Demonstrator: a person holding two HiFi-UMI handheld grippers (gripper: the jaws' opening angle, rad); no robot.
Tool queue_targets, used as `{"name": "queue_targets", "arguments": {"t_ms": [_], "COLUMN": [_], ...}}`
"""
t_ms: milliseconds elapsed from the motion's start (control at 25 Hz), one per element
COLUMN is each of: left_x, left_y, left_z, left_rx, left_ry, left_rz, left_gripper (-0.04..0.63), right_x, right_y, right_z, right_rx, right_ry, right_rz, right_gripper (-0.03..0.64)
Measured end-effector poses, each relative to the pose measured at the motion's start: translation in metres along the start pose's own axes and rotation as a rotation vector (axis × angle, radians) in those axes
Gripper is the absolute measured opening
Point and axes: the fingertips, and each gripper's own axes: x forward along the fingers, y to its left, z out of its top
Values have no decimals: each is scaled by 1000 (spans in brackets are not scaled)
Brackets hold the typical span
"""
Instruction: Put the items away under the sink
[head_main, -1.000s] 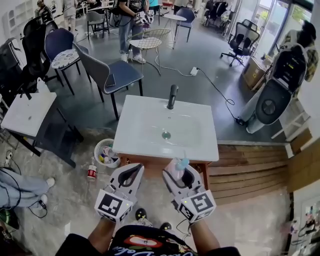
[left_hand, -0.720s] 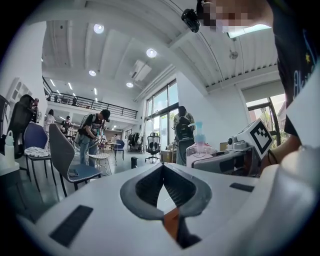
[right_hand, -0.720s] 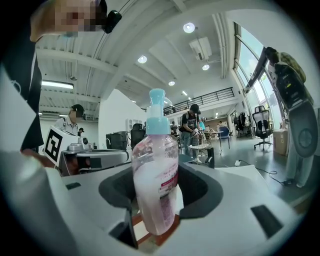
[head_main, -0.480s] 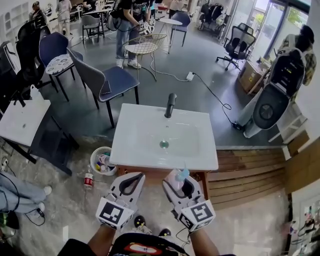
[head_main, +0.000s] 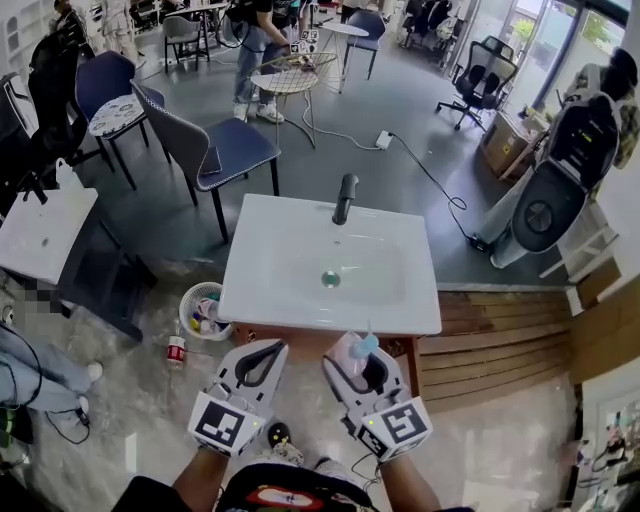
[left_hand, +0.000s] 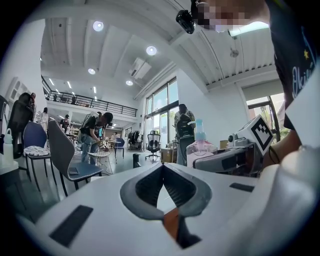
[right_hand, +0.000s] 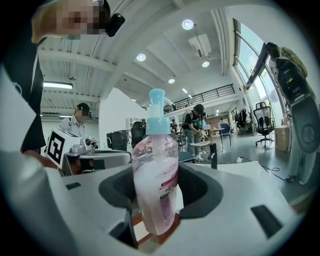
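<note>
Progress looks early, judging by how things lie: nothing visibly sits under the sink yet, and one item is only in hand. Nearest the person, the right gripper (head_main: 356, 352) is clamped on a pump bottle (right_hand: 156, 175) of pink liquid with a pale blue pump. The bottle stands upright between the jaws, gripped low on its body, with its top rising above them. Beside it, the left gripper (left_hand: 162, 167) has its jaws together with nothing between them.

Just beyond both grippers is the wooden cabinet front (head_main: 305, 342) below the white sink (head_main: 250, 290). Whether its door is open cannot be told from above. What remains, as I judge it, is lowering the bottle into that cabinet. On the floor left of the cabinet, a basket (head_main: 188, 300) and a small red-labelled bottle (head_main: 177, 350) possibly wait too.
</note>
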Motion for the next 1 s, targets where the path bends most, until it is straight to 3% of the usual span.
{"name": "queue_targets", "arguments": {"t_ms": [1000], "left_x": [10], "left_y": [-30], "left_z": [-18], "left_rx": [4], "left_ry": [40], "left_rz": [77], "left_gripper": [8], "right_x": [-20], "right_y": [-20], "right_z": [-34], "right_rx": [37], "right_ry": [42], "right_rz": [84], "right_gripper": [233]}}
